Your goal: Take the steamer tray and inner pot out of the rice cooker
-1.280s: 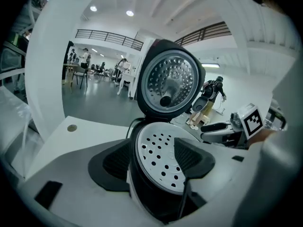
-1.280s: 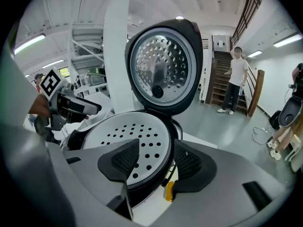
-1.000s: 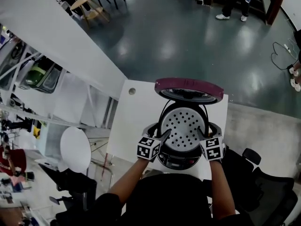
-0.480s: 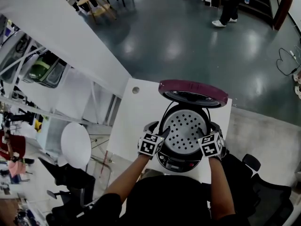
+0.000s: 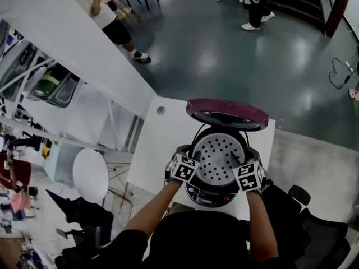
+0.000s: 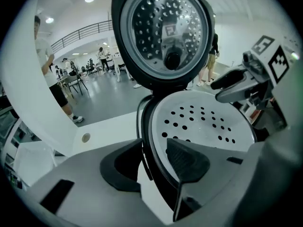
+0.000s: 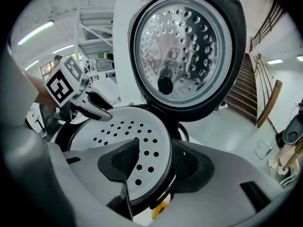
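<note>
Head view: the cooker [image 5: 208,198] stands at the near edge of a white table [image 5: 160,144], with bare top to its left. Its lid [image 5: 227,112] stands open behind. The perforated tray [image 5: 217,153] sits inside, flanked by the left gripper [image 5: 194,157] and right gripper [image 5: 238,161].

Left gripper view: the jaws have just been closing. They stand apart astride the tray's rim, 1 pad outside and 1 over the holes, not yet pressing. A label [image 6: 169,30] under the lid is too small to read.

Right gripper view: the jaws stand apart astride the opposite rim, clamping nothing.
</note>
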